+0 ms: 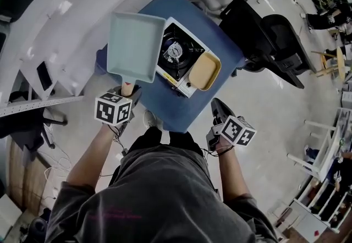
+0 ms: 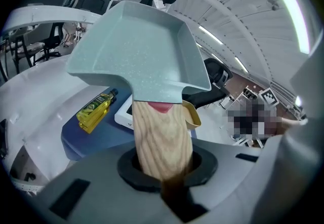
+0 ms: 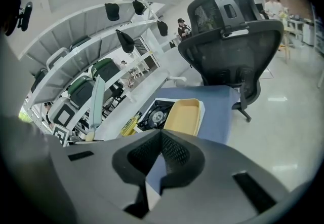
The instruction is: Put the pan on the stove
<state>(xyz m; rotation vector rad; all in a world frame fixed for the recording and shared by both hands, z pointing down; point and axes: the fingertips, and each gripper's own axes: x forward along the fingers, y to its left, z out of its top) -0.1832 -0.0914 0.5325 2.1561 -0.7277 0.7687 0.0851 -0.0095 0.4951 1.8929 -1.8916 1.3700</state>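
Note:
A pale green square pan (image 1: 136, 44) hangs in the air over the left edge of the blue table (image 1: 220, 44). My left gripper (image 1: 125, 94) is shut on its wooden handle (image 2: 163, 137). In the left gripper view the pan (image 2: 136, 50) tilts up in front of the camera. The stove (image 1: 177, 52) sits on the table just right of the pan, with its burner bare. My right gripper (image 1: 226, 125) hovers off the table's near right corner. Its jaws (image 3: 160, 134) are shut with nothing between them.
A yellow tray (image 1: 205, 70) rests on the stove's right part. A bottle of yellow oil (image 2: 96, 109) lies on the table left of the stove. A black office chair (image 1: 264, 33) stands behind the table. White curved desks (image 1: 66, 11) run along the left.

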